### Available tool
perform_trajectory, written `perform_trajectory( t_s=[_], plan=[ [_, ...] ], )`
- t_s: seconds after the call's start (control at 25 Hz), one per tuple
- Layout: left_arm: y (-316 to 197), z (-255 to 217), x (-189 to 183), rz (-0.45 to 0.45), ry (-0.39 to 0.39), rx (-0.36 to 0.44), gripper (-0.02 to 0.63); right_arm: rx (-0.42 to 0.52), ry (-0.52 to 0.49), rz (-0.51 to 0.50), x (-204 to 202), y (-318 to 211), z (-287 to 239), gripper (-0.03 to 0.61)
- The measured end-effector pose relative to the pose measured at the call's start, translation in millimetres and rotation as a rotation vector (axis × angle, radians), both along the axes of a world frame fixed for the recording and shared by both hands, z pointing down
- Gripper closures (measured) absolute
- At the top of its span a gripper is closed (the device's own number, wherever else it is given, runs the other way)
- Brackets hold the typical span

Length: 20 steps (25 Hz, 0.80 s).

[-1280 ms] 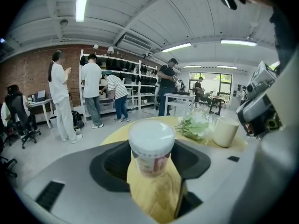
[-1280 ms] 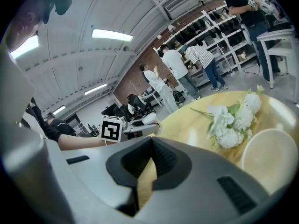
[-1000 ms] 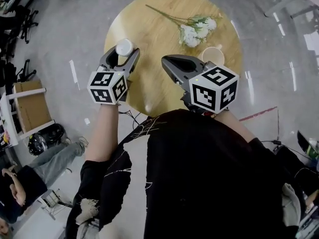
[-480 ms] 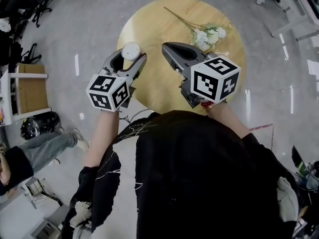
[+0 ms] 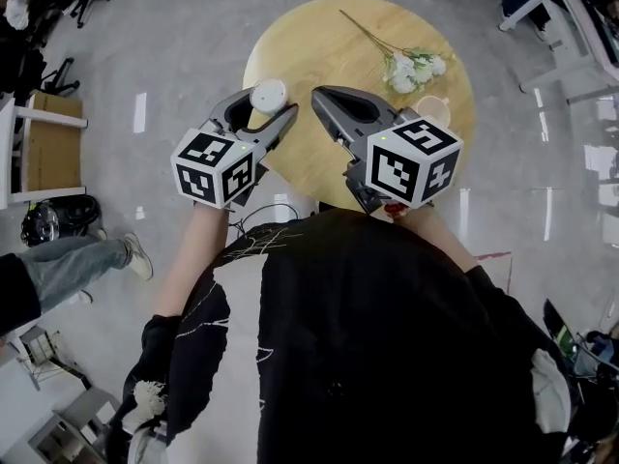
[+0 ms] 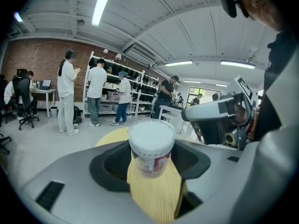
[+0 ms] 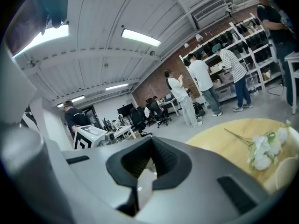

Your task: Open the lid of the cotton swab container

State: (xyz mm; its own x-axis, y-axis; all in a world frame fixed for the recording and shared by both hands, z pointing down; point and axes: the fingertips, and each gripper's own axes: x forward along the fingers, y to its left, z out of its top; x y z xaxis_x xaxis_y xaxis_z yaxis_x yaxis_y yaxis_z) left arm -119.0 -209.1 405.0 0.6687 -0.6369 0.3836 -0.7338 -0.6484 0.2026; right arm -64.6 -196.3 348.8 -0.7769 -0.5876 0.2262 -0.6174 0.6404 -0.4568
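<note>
From the head view, the left gripper (image 5: pixel 272 107) has its jaws clamped on the sides of the cotton swab container (image 5: pixel 268 96), a small round tub with its white lid (image 5: pixel 268 93) on top and closed. It is held upright above the near left edge of the round wooden table (image 5: pixel 309 51). The right gripper (image 5: pixel 318 94) is just beside it on the right, jaws pressed together with nothing in them, its tip pointing toward the tub without touching it. A white artificial flower sprig (image 5: pixel 414 66) lies on the far right of the table, and a pale cup (image 5: pixel 432 110) stands near it. In the left gripper view, the tub sits between the two dark jaw pads with the lid facing the camera and a printed label on its wall. The tabletop shows beneath it, and people stand at shelves (image 6: pixel 119 90) by a brick wall behind. In the right gripper view, the jaws meet in a closed seam, and the table with the flowers lies off to the right.
</note>
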Motion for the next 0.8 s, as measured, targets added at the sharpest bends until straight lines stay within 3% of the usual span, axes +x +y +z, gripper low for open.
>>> perform_trajectory(
  t_s=[0.32, 0.8],
  plan=[
    [25, -23, -8, 0.021, -0.026, 0.038, 0.339, 0.074, 0.040, -0.065, -30, 24, -27, 0.560],
    [38, -17, -11, 0.097, -0.197, 0.055, 0.341, 0.109, 0.135, -0.175, -60, 33, -18, 0.384]
  ],
)
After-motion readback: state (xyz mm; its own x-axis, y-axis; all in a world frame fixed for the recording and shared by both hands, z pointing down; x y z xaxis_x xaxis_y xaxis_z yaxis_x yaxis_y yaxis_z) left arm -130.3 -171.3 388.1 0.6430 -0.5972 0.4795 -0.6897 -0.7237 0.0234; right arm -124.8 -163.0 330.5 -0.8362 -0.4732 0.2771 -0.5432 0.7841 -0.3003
